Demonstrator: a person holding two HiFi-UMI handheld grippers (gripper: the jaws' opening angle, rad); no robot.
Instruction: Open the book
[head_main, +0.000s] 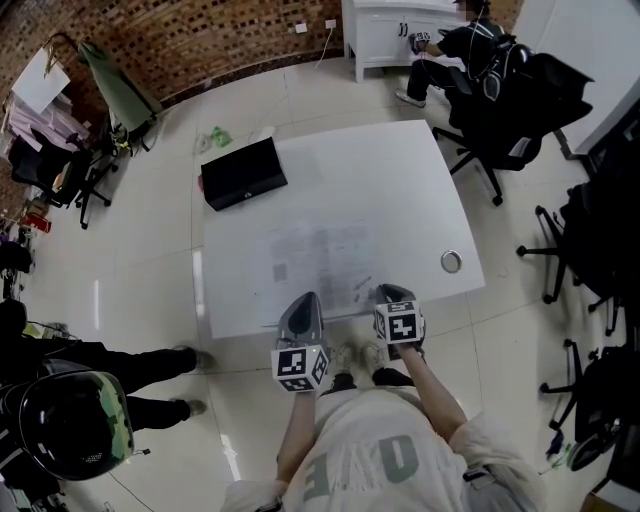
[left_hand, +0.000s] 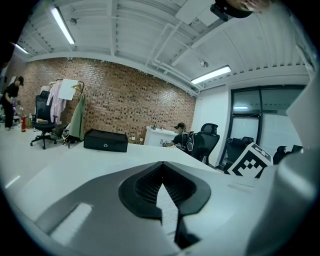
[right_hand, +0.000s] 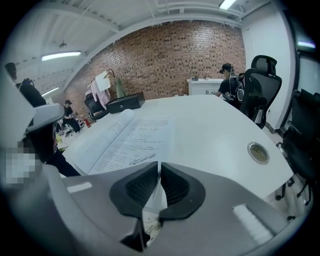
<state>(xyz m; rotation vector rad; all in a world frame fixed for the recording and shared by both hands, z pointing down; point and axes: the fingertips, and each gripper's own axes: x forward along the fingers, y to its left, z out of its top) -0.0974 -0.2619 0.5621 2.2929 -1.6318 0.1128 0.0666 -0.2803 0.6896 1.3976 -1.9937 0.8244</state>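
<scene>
The book (head_main: 318, 256) lies open and flat on the white table (head_main: 400, 180), its printed pages facing up. Both grippers sit at the book's near edge. My left gripper (head_main: 302, 300) is shut, and in the left gripper view a strip of printed page shows pinched between the pads of the left gripper (left_hand: 162, 182). My right gripper (head_main: 392, 292) stands at the book's near right. In the right gripper view the right gripper (right_hand: 159, 172) has its pads together on a white sheet, with the open book (right_hand: 127, 135) spread just beyond it.
A black case (head_main: 243, 172) lies at the table's far left corner. A round metal grommet (head_main: 451, 261) sits near the right edge. Black office chairs (head_main: 500, 110) and a seated person (head_main: 450, 45) are beyond the far right corner. Another person (head_main: 90, 370) stands at left.
</scene>
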